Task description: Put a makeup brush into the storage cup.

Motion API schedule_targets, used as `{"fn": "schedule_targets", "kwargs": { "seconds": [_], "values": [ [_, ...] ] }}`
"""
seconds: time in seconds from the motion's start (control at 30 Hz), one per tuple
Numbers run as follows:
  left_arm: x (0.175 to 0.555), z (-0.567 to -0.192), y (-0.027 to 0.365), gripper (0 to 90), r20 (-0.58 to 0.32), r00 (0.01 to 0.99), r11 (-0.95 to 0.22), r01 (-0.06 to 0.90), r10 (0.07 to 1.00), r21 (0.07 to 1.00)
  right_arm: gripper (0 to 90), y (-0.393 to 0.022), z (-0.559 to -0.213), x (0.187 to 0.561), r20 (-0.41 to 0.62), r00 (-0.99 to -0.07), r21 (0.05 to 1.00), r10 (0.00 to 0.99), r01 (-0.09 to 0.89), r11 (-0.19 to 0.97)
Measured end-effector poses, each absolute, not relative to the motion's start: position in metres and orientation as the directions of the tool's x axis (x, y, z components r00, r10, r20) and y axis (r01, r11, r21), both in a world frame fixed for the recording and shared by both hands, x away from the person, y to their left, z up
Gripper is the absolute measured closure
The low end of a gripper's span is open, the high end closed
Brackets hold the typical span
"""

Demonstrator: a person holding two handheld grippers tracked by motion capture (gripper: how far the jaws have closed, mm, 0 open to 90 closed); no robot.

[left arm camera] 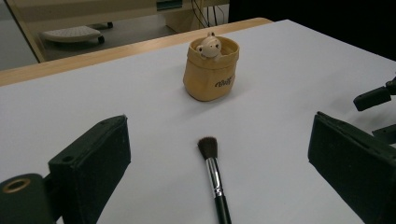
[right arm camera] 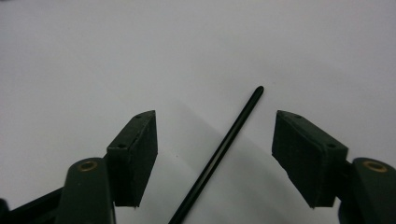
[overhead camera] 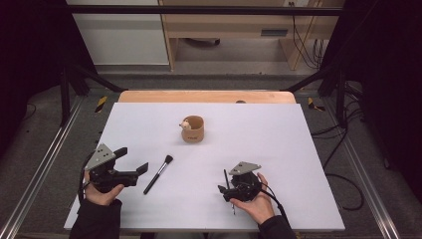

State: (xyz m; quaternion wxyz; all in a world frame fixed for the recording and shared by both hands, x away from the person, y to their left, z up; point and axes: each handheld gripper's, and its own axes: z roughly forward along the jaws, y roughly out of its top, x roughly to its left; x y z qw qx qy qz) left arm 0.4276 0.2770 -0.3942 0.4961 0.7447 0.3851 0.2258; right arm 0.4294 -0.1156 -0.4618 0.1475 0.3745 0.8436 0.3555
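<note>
Thin black stick (right arm camera: 219, 154): slim, straight, round-tipped, lying on the white worktop (right arm camera: 140, 56) between the right gripper (right arm camera: 215, 140)'s fingers, which are standing apart, not touching it.

Grey floor (overhead camera: 45, 149) surrounds the white worktop (overhead camera: 278, 149); behind stands pale wooden furniture (overhead camera: 224, 22), perhaps a desk, cables (overhead camera: 303, 40) hanging.

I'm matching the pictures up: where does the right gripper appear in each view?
High view: the right gripper is at lower right, in the person's hand, over a thin black stick.
Left gripper view: its black jaw tips poke in at the right edge.
Right gripper view: its own open jaws rise from the bottom, with the stick between them, untouched.
Shared landmark: the white table top.
</note>
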Motion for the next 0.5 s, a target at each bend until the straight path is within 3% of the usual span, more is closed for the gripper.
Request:
{"fn": "schedule_targets", "kwargs": {
  "seconds": [0.5],
  "values": [
    [0.4282, -0.3954, 0.2760, 5.0, -0.043, 0.607, -0.220, 0.353, 0.794, 0.910, 56.2, -0.1107, -0.4721, 0.4308, 0.014, -0.682, 0.657, 0.731, 0.558, 0.508]
  ]
}}
